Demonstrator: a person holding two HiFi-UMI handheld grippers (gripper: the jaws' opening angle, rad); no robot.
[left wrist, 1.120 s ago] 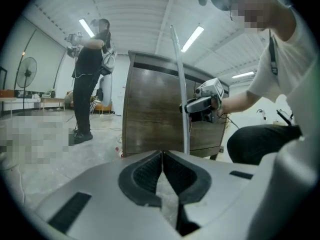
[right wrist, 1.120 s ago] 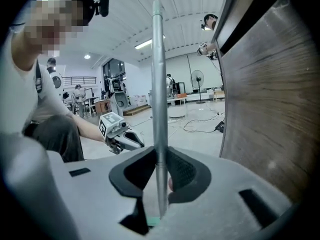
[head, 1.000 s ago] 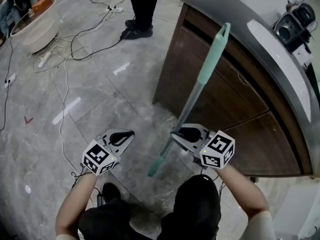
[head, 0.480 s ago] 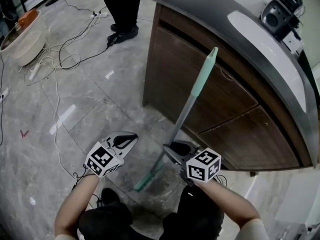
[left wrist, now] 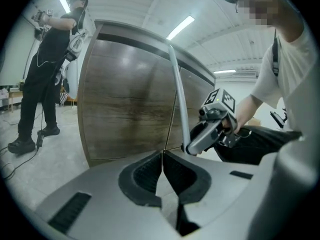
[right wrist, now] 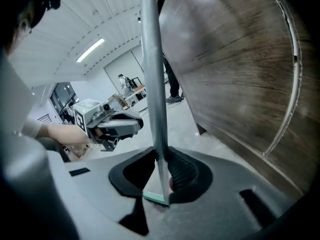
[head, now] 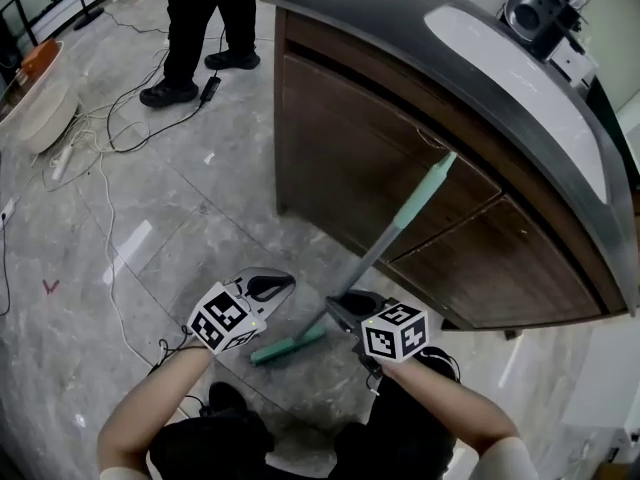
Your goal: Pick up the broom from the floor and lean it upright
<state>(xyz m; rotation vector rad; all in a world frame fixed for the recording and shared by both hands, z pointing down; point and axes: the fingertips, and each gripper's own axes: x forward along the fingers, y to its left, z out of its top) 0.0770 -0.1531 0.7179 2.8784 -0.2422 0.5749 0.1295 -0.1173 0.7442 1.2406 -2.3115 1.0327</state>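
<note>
The broom stands tilted, its grey pole (head: pixel 375 258) rising to a teal grip (head: pixel 428 190) close against the wooden cabinet front (head: pixel 350 158). Its teal head (head: pixel 285 348) is down at the floor between the two grippers. My right gripper (head: pixel 337 313) is shut on the low part of the pole (right wrist: pixel 152 84), with the teal head (right wrist: pixel 155 198) just under the jaws. My left gripper (head: pixel 285 281) hovers left of the pole with its jaws shut and nothing in them (left wrist: pixel 161 156). In the left gripper view the right gripper (left wrist: pixel 194 146) clamps the pole (left wrist: pixel 177 84).
The curved cabinet carries a dark top (head: pixel 480 58) with a speaker (head: pixel 535 8) at its far end. A person's legs (head: pixel 205 18) stand at the back, with cables (head: pixel 100 148) trailing over the stone floor and a basin (head: pixel 40 98) at far left.
The broom head has sunk from hanging in the air to the floor. The teal grip has come down closer to the cabinet front. My left gripper has shifted right toward the pole.
</note>
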